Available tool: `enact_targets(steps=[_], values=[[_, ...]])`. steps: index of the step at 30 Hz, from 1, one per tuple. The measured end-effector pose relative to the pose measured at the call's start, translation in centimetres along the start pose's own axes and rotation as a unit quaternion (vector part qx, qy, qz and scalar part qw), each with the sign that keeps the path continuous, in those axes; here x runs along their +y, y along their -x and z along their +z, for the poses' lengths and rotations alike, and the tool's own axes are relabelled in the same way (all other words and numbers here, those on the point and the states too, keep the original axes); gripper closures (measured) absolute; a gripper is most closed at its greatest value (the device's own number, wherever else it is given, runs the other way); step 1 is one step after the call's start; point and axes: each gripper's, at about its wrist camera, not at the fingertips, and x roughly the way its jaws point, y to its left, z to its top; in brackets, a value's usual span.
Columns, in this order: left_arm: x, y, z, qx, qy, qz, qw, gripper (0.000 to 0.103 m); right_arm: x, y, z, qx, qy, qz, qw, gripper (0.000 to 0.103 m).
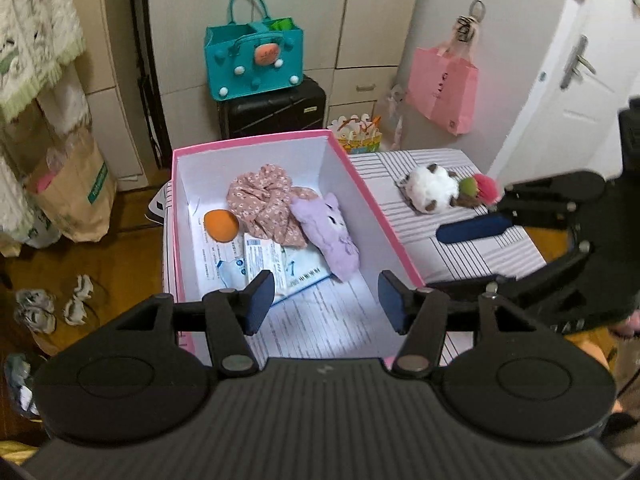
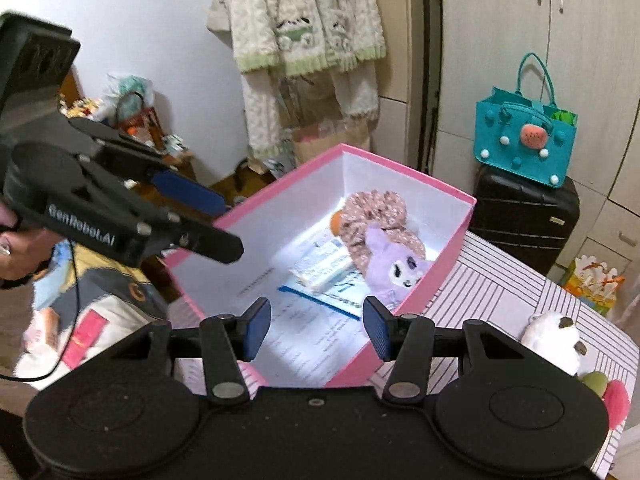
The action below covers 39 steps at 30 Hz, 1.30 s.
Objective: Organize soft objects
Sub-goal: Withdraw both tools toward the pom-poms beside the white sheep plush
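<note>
A pink box [image 1: 376, 204] with white inner walls stands open on a table with a striped cloth [image 1: 472, 248]. Inside it lie a purple plush toy [image 1: 328, 232], a floral pink fabric piece [image 1: 262, 204] and an orange ball [image 1: 221, 226], all close together; the plush leans against the fabric. Under them are printed paper sheets [image 1: 320, 312] and a small white-and-blue packet [image 1: 264, 260] — the print is too small to read.

Outside the box, on the cloth, sits a white plush with brown spots [image 1: 432, 194], and just beside it a green and pink pompom toy [image 1: 482, 188].

The left gripper [image 1: 320, 300] hovers above the near end of the box, its blue pads set wide apart with nothing between them. The right gripper [image 2: 316, 326] also stands wide and holds nothing, over the box's near corner. In the right wrist view the side of the left gripper carries the words "GenRobot.AI" in white.

Behind, a teal felt bag [image 1: 254, 60] with a strawberry patch rests on a black suitcase [image 1: 274, 110]. A pink paper bag [image 1: 442, 84] hangs from a hook on a white door — its small dark marking I cannot read.
</note>
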Motion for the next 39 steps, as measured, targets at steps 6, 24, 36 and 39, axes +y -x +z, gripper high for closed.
enact_targets(steps=[6,24,36,39], values=[[-2.4,2.8,-1.1,0.008,-0.027,-0.004,0.9996,0.044,0.6,2.8,-0.6,-0.009,-0.005,0.020,1.000,0.046],[-10.5,4.5,-3.7,0.027,-0.120,-0.022,0.9921,0.041,-2.1,10.6,-8.1,-0.012,-0.068,-0.008,0.998,0.046],[-16.3,0.3,-3.0,0.056,-0.160,-0.061,0.9836,0.041,-7.1,12.5,-12.4,-0.001,-0.108,-0.037,0.993,0.046],[-17.8,-0.9,-2.5,0.053,-0.167,-0.073,0.9818,0.041,-8.1,12.8,-12.9,-0.004,-0.100,-0.047,0.994,0.046]])
